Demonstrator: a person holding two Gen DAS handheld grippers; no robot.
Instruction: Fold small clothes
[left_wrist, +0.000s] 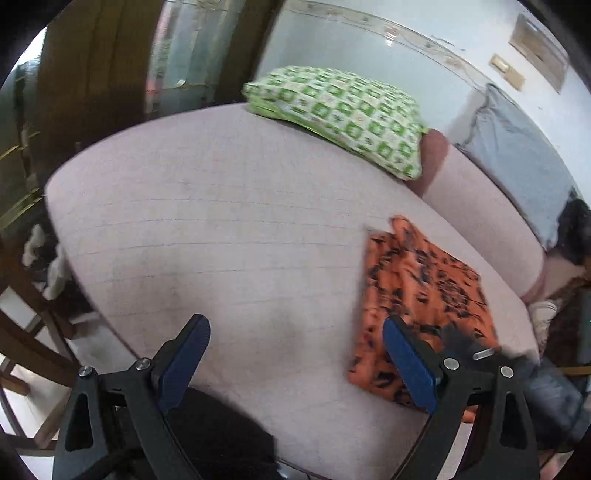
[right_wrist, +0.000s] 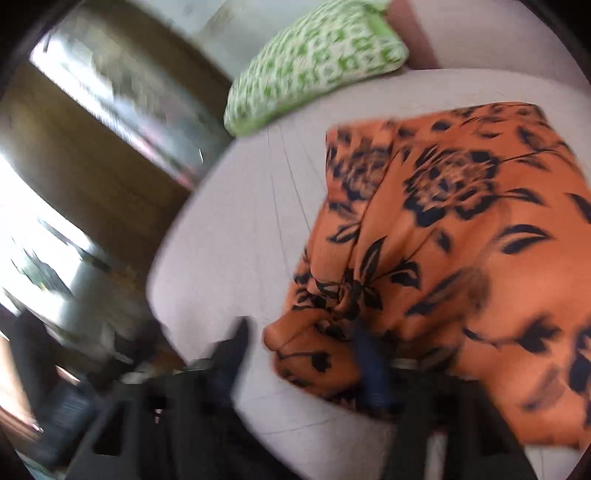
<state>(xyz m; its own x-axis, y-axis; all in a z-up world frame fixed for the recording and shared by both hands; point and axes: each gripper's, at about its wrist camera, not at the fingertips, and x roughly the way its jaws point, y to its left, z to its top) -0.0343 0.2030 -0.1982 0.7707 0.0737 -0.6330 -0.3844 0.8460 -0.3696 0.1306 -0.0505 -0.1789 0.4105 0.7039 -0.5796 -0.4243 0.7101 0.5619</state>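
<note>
Left gripper (left_wrist: 295, 360): nearest to the eye, its blue-padded jaws stand wide apart over bare mattress near the front edge, with nothing between them; its right finger overlaps the garment's near left edge in the left wrist view, though I cannot tell whether it touches.

Mattress (left_wrist: 192, 229): pale pink, the biggest thing here, carrying everything else; most of its left half lies bare.

Orange floral garment (right_wrist: 461, 236): already folded into a rough rectangle, lying toward the mattress's right side and close to its front edge; one near corner is bunched and rounded rather than flat.

Green checked pillow (left_wrist: 340, 114): at the far edge of the mattress, well apart from the garment.

Right gripper (right_wrist: 303, 354): badly blurred, jaws apart; the bunched near corner of the garment sits between the fingers, but the pads do not look pressed on it.

Step in hand: by my reading, a fold has been laid and the cloth let go.

Next move: probably flattening that puffed corner or taking one more fold, which calls for a clean pinch on the near edge, through all layers, without dragging the stack off the front edge.
</note>
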